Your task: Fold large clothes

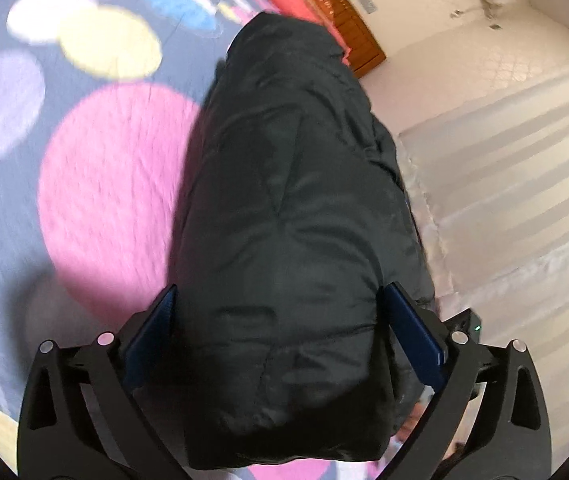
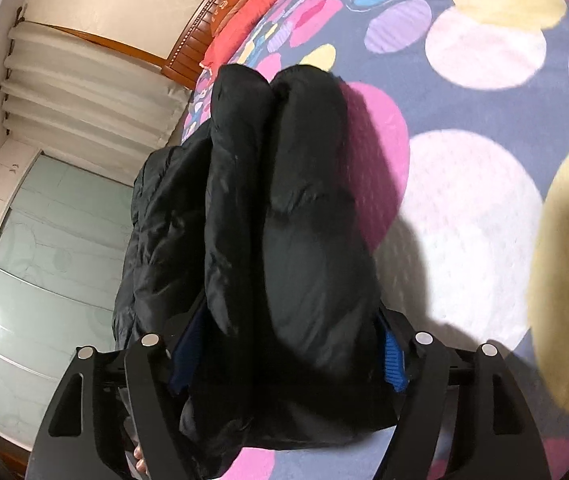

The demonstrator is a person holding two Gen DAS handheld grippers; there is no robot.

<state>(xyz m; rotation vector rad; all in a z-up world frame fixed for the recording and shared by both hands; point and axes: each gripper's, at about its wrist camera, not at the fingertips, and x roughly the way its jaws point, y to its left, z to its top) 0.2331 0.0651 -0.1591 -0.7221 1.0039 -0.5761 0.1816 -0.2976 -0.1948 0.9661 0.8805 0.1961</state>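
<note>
Black padded jacket of smooth, faintly glossy nylon (image 1: 292,216) lies on the bed, on a dark-blue bedspread printed with big pink, yellow, lilac and white ovals (image 1: 96,184); the cloth of the bedspread looks soft and slightly napped.

Left view: left hand-held gripper (image 1: 280,328) has its blue-padded fingers (image 1: 412,336) spread wide to either side of the jacket's near end; the puffy bulk fills the gap, but whether the pads press on it I cannot tell; I judge it loose rather than pinched. Jacket's long axis runs straight away from this gripper, toward the orange-brown wooden headboard (image 1: 340,12); it sits close to the bed's edge, with pale curtain (image 1: 504,184) beyond.

Right view: right hand-held gripper (image 2: 284,344) likewise straddles the near end, jaws partly spread, ribbed blue pads (image 2: 394,360) at the flanks of the fabric; contact uncertain. Here the jacket shows as two rounded, quilted lobes side by side with a seam-like crease between, and looser crumpled folds hanging toward the bed's edge; the lobes again point away toward the headboard and red pillows (image 2: 260,4).

Judgement: both grippers sit at the same near end, neither plainly nearer; any coming fold would run along that long axis, near end carried toward far end; slippery shell and springy fill may let the bundle slump open.
</note>
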